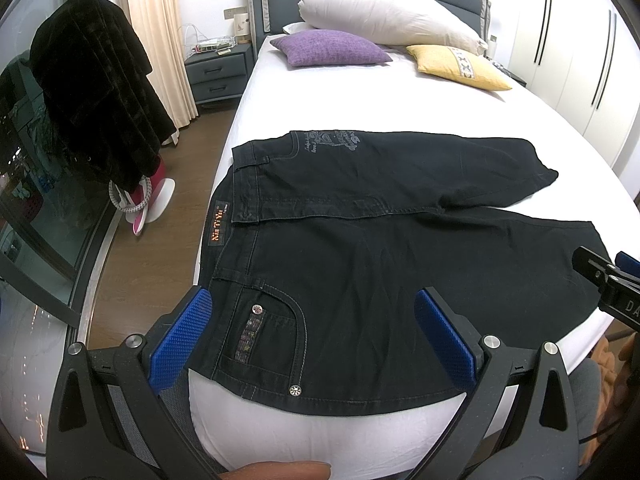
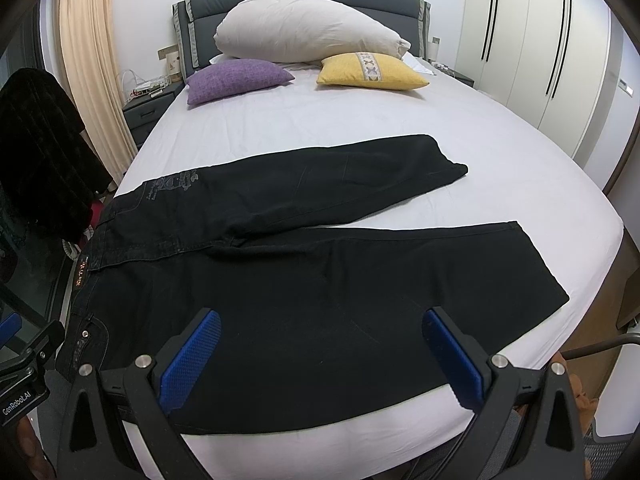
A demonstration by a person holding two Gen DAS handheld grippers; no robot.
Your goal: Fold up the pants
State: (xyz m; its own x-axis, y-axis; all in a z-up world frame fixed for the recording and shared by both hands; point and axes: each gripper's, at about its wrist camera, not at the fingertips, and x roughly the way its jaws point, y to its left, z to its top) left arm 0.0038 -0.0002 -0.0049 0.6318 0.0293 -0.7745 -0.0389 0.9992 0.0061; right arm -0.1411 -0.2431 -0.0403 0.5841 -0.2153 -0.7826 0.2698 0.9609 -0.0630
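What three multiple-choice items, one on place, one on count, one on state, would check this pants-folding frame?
1. The black pants lie on: A the floor; B the bed; C a chair.
2. Cushions near the headboard beside the large white pillow: A one; B two; C four.
3. The two grippers are: A both open; B both shut; C one shut on cloth.

Key: 1 B, pants spread flat on the white sheet. 2 B, purple cushion and yellow cushion. 3 A, left gripper and right gripper show jaws wide apart, holding nothing.
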